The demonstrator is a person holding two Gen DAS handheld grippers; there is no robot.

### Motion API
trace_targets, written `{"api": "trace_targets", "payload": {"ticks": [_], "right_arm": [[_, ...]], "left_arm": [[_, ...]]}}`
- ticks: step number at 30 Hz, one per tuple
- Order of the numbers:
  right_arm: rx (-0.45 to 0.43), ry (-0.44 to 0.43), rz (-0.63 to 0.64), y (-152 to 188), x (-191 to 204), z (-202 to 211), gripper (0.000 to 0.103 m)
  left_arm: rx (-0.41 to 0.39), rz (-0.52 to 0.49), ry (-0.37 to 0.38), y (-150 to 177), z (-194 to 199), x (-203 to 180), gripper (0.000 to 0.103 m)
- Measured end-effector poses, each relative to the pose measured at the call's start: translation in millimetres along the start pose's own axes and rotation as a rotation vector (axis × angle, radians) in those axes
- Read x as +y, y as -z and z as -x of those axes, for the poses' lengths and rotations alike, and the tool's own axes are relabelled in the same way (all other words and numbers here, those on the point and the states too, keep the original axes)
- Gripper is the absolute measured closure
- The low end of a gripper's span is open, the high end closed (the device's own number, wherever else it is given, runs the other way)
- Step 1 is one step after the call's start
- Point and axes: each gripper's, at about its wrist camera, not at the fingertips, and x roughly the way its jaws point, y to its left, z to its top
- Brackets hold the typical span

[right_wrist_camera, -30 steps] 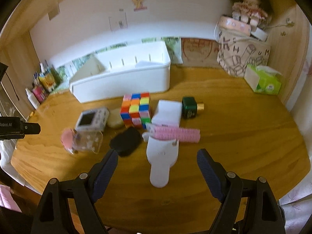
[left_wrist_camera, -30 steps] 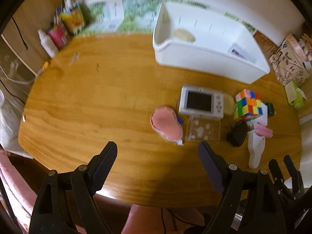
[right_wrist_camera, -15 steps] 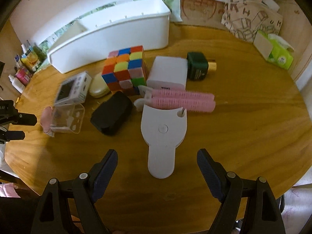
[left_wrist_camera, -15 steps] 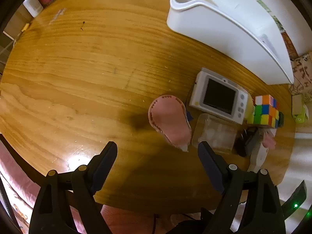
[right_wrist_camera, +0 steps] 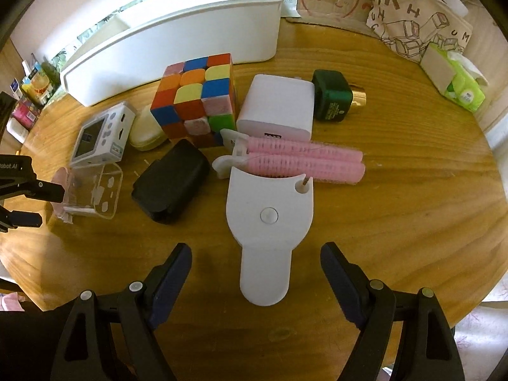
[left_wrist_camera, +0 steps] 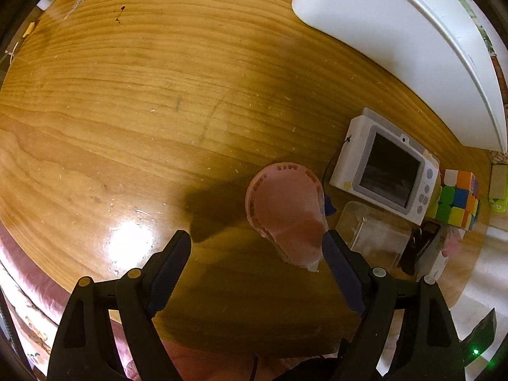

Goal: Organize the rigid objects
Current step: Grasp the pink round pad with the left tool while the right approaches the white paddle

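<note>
Both tongs, left [left_wrist_camera: 255, 246] and right [right_wrist_camera: 255, 258], gaped empty; white paddle [right_wrist_camera: 270, 219] lay handle-first between the right pair, pink case [left_wrist_camera: 287, 214] beside the left.

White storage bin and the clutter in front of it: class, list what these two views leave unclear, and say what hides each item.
- Inside of the white bin: both views show only its outer wall and rim.
- Black pouch: left view, mostly behind the clear case.
- Pink pad: right view, blocked by the clear case and the left tongs.
- Bottles at the table's far edge: right view, labels too small.
</note>
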Motion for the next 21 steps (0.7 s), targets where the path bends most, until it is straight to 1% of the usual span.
{"api": "trace_targets", "payload": {"ticks": [3,5,6,11,12,14,15,18,20,21], "right_arm": [[0.007,-0.002,0.004,-2.4,0.2,-1.6,0.019],[0.015,-0.004,0.009,-3.8,0.2,-2.9,0.020],[0.017,-0.004,0.011,-4.3,-0.5,-3.6,0.021],[0.022,0.003,0.034,-10.3,3.4,-11.5,0.025],[0.020,0.007,0.040,-11.1,3.6,-11.8,0.026],[0.017,0.013,0.051,-12.1,5.0,-12.3,0.030],[0.014,0.017,0.057,-13.0,6.1,-12.1,0.034],[0.005,0.016,0.070,-15.8,8.0,-11.7,0.042],[0.001,0.017,0.069,-17.3,6.6,-10.5,0.047],[-0.003,0.018,0.066,-17.7,5.3,-10.1,0.051]], "left_arm": [[-0.003,-0.001,0.001,-10.8,0.4,-5.2,0.016],[-0.007,-0.007,-0.003,-12.2,0.1,-6.9,0.016],[-0.005,-0.008,-0.007,-18.8,0.7,-12.2,0.016],[0.003,-0.018,-0.031,-23.8,-4.3,-20.2,0.017],[0.003,-0.022,-0.039,-29.3,-11.6,-21.2,0.017],[0.002,-0.028,-0.053,-31.1,-13.4,-25.1,0.017],[-0.002,-0.027,-0.057,-31.8,-13.8,-26.6,0.017],[-0.017,-0.025,-0.065,-35.6,-11.4,-32.3,0.023],[-0.036,-0.032,-0.063,-38.3,-9.1,-35.7,0.033],[-0.044,-0.036,-0.063,-39.9,-6.7,-36.0,0.037]]}}
